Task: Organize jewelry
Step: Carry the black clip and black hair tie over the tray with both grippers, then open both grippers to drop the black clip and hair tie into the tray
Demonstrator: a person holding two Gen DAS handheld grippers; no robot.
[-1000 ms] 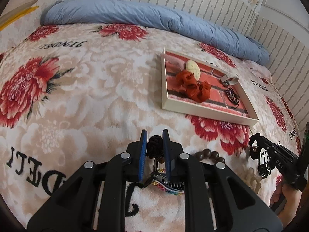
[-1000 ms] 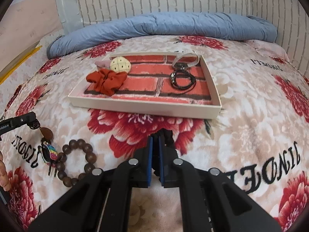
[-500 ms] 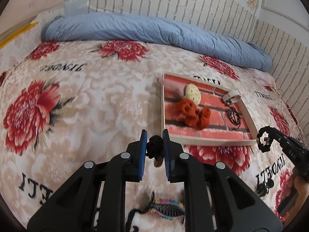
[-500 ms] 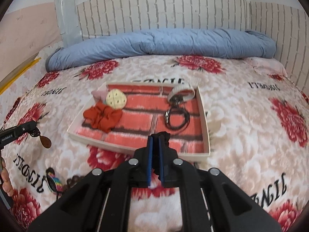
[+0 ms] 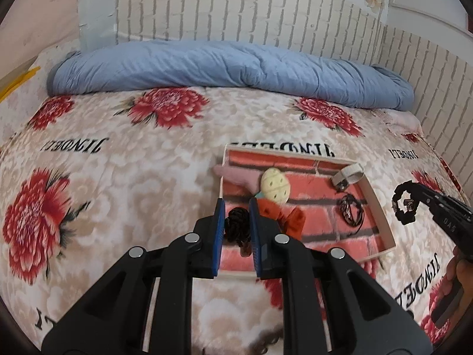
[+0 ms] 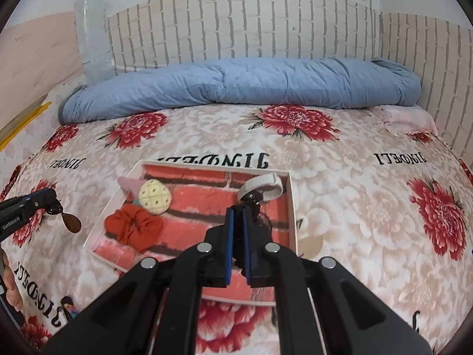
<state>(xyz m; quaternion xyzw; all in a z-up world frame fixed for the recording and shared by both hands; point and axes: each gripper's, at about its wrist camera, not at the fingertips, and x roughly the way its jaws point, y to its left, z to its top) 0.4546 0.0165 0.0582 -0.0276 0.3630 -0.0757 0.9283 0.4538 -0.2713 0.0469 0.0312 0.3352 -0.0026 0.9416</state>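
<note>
My left gripper [image 5: 236,207] is shut on the dark braided knot of a pendant cord [image 5: 235,225], hovering at the near left edge of the tray [image 5: 382,219]. From the right wrist view its brown teardrop pendant [image 6: 71,223] dangles under the left gripper [image 6: 51,202]. My right gripper [image 6: 238,216] is shut on a black beaded bracelet [image 5: 402,207], which hangs as a loop from its tip [image 5: 414,196] beside the tray's right rim. In the tray [image 6: 292,207] lie a red scrunchie [image 6: 134,227], a cream checked disc [image 6: 155,196], a white band [image 6: 260,185] and a black cord coil [image 5: 350,211].
The tray rests on a floral blanket [image 5: 118,177] covering a bed. A rolled blue quilt [image 5: 230,68] lies along the brick-pattern headboard wall. A colourful hair clip [image 6: 69,310] stays on the blanket at the near left. A hand [image 5: 456,269] holds the right gripper.
Both grippers have risen off the blanket and moved forward to the tray, carrying the pendant cord and the black bracelet. The wooden bead bracelet and hair clip stayed behind.
</note>
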